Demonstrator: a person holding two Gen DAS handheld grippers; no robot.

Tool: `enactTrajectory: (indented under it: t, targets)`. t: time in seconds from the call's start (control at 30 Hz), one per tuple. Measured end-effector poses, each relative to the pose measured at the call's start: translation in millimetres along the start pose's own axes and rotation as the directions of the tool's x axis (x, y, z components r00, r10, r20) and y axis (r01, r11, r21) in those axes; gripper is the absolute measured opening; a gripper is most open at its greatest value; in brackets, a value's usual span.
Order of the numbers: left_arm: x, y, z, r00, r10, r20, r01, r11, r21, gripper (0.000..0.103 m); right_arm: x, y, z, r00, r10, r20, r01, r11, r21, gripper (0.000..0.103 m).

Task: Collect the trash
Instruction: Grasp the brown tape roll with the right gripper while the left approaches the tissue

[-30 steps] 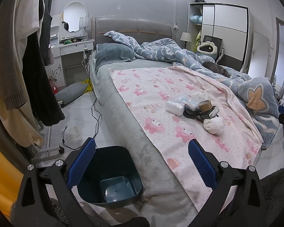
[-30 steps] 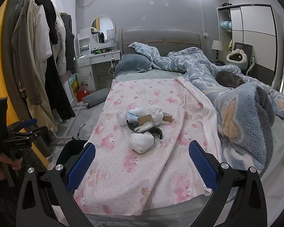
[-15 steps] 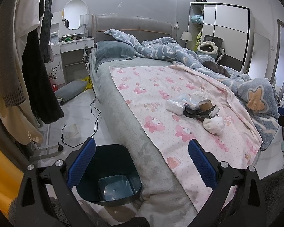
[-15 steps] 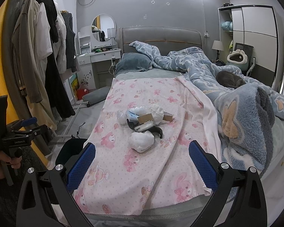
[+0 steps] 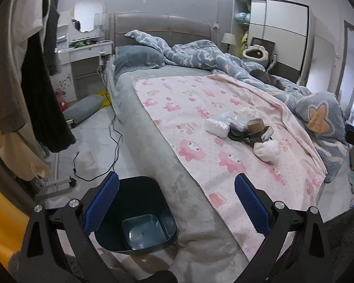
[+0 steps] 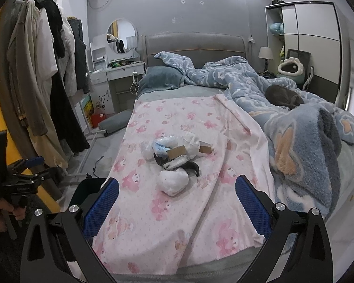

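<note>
A small heap of trash [image 6: 175,156] lies on the pink patterned sheet [image 6: 177,122] of the bed: a crumpled white wad [image 6: 173,181], clear plastic wrap [image 6: 167,142], cardboard tubes and black pieces. The heap also shows in the left wrist view [image 5: 250,133], with the white wad [image 5: 266,151] nearest. A dark blue bin [image 5: 139,214], empty, stands on the floor by the bed's near corner. My left gripper [image 5: 175,204] is open and empty above the bin and bed edge. My right gripper [image 6: 175,206] is open and empty, short of the heap.
A blue duvet [image 6: 295,127] with a grey cat [image 6: 283,96] on it fills the bed's right side. Clothes hang on a rack [image 6: 47,82] at left. A cable [image 5: 111,141] and a grey cushion [image 5: 82,107] lie on the floor. A vanity desk [image 6: 115,73] stands by the headboard.
Both grippers have crept slightly forward and up toward the bed; the trash heap and the bin have not moved. Both stay open.
</note>
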State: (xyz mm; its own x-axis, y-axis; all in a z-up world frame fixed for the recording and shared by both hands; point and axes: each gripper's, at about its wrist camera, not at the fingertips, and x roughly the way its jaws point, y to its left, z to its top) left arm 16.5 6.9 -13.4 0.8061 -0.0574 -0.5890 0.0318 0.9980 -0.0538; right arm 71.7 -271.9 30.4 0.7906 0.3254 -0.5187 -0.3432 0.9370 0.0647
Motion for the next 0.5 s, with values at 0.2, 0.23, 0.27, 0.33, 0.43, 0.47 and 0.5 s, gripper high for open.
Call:
enactTrajectory:
  t: [0.2, 0.23, 0.27, 0.33, 0.43, 0.47, 0.5]
  targets:
    - [15.9, -1.5, 4.0, 0.999, -0.045, -0.015, 0.046, 0.998, 0.037, 0.100, 38.1, 3.3, 3.6, 0.998, -0.009, -0.056, 0.007, 0.999, -0.036, 0.100]
    - [18.9, -3.2, 4.6, 0.998, -0.054, -0.017, 0.055, 0.998, 0.043, 0.100, 45.2, 2.9, 3.9, 0.998, -0.010, -0.068, 0.007, 0.999, -0.042, 0.100]
    - [22.4, -6.5, 5.2, 0.998, -0.068, -0.018, 0.069, 0.996, 0.055, 0.099, 51.0, 3.7, 4.9, 0.997, -0.012, -0.081, 0.008, 0.999, -0.049, 0.100]
    - [29.5, -14.3, 7.3, 0.994, -0.109, -0.024, 0.111, 0.991, 0.076, 0.099, 62.5, 4.0, 7.6, 0.994, -0.021, -0.103, 0.014, 0.998, -0.068, 0.100]
    - [41.4, -26.0, 8.5, 0.985, -0.165, -0.051, 0.169, 0.980, 0.107, 0.099, 78.2, 0.2, 16.1, 0.993, -0.013, -0.118, 0.005, 0.997, -0.074, 0.100]
    - [45.5, -29.3, 7.9, 0.983, -0.176, -0.057, 0.182, 0.977, 0.115, 0.099, 83.9, -1.4, 19.7, 0.992, -0.013, -0.122, 0.004, 0.997, -0.074, 0.100]
    - [49.7, -33.3, 7.6, 0.978, -0.197, -0.068, 0.204, 0.971, 0.125, 0.099, 89.1, -1.3, 22.1, 0.993, -0.007, -0.122, -0.002, 0.997, -0.071, 0.100]
